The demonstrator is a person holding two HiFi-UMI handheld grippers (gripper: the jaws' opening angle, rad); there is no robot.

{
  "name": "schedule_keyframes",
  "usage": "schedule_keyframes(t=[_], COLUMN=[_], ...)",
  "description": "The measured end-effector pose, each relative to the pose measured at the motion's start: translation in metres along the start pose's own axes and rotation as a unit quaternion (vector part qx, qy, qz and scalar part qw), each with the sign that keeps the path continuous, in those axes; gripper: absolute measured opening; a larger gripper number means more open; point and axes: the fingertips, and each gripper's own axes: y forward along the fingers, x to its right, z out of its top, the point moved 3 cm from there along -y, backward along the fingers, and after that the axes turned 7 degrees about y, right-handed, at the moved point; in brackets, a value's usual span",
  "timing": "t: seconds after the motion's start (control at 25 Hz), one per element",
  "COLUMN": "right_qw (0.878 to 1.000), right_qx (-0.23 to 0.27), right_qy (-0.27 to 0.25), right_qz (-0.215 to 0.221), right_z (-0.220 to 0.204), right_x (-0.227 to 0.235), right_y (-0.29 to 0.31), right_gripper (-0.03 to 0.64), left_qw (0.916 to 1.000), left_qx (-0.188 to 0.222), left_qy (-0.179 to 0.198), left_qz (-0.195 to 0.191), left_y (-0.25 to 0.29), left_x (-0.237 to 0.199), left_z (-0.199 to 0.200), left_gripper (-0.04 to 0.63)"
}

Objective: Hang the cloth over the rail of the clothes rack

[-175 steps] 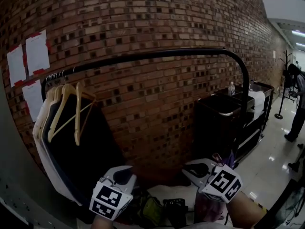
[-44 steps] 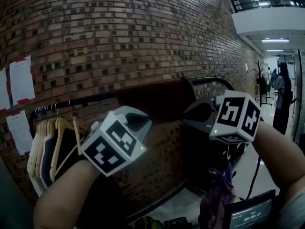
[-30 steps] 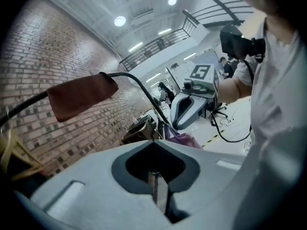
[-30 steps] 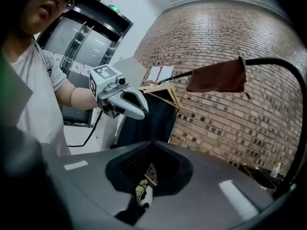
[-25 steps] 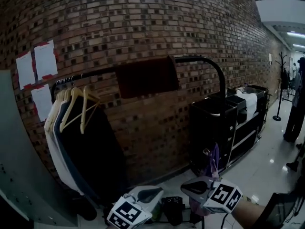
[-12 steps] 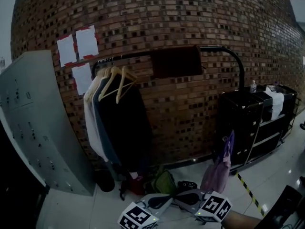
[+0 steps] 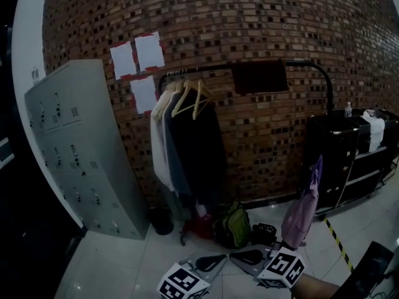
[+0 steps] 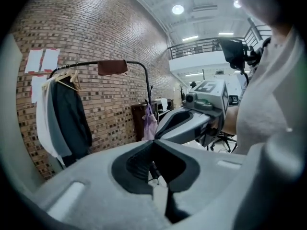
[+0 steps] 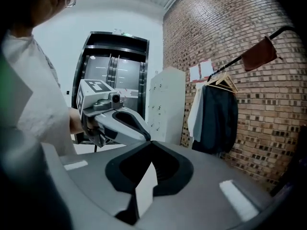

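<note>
This looks like a big hall in a work building. A tall brick wall [image 7: 249, 17] has papers [image 7: 137, 53] stuck on it. Grey lockers [image 7: 81, 148] stand beside a rack [image 7: 212, 69] with coats [image 7: 193, 142]. The floor [image 7: 124, 263] is shiny tiles. A balcony [image 8: 204, 60] runs high up, and there are dark glass doors [image 9: 112, 75].

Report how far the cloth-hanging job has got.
Done: the brown cloth hangs draped over the rail, right of the clothes on hangers. In hand: nothing; the left gripper and right gripper are both shut and empty, held low, away from the rail. Left: nothing visible.
</note>
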Motion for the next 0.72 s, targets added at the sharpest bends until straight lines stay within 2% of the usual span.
schedule_keyframes(t=[0.2,0.36,0.52,0.72], right_qw=[1.000,0.999,0.999,0.999], right_qx=[-0.007,-0.007,-0.006,-0.002], right_qy=[0.025,0.043,0.042,0.044], right_qz=[0.005,0.003,-0.001,-0.003], right_z=[-0.031,-0.052,-0.052,-0.050], right_x=[-0.070,-0.116,-0.151,-0.174], right_y=[0.001,0.002,-0.002,-0.012], right_gripper=[0.002,0.002,0.002,0.002], left_qw=[0.9992,0.9987,0.9981,0.9973], left_qx=[-0.008,-0.015,-0.014,-0.005], left_qy=[-0.033,-0.048,-0.059,-0.071], left_qz=[0.021,0.014,0.006,0.014], left_y=[-0.059,-0.094,-0.120,-0.141], left_x=[0.042,0.078,0.106,0.122], left_z=[-0.038,-0.065,-0.073,-0.072], left_gripper=[0.002,0.002,0.002,0.002])
